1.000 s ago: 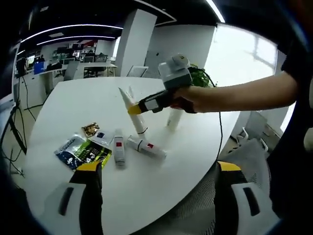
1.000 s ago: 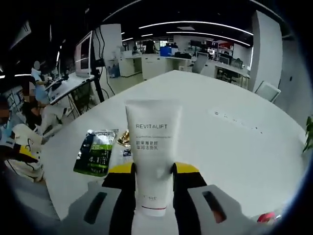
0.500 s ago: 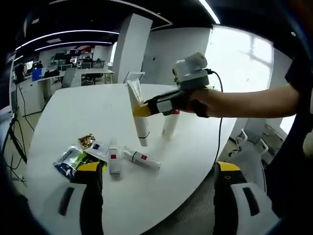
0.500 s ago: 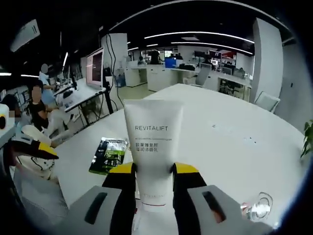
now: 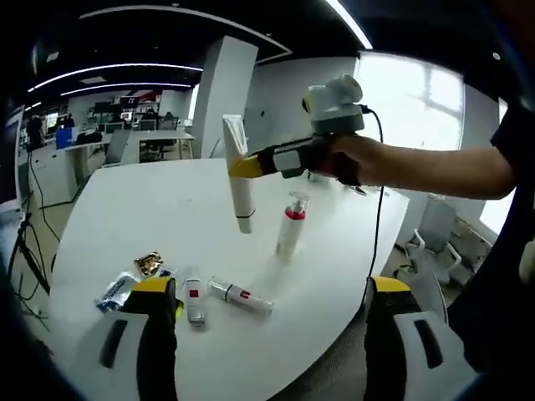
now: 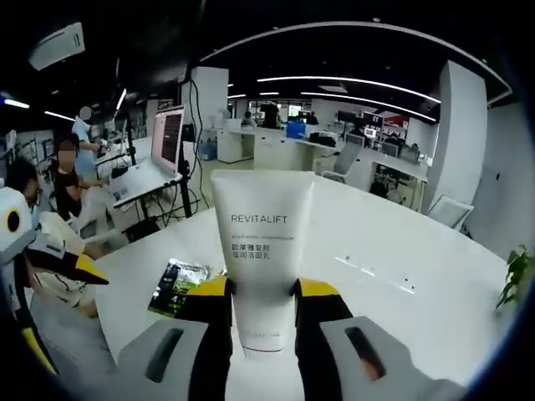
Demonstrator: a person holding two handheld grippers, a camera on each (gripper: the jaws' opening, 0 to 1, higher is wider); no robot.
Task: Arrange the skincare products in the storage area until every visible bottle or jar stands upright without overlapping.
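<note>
A white Revitalift tube (image 6: 262, 259) is held clamped in the right tool (image 6: 262, 305) above the white tabletop (image 5: 125, 217), near an upright red-banded bottle (image 5: 290, 225), while the left tool (image 5: 267, 313) is held wide open and empty.

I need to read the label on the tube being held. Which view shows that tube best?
The right gripper view: the white tube faces the camera between the right gripper's jaws, REVITALIFT readable. The left gripper view shows the tube edge-on, small, held above the table.
</note>
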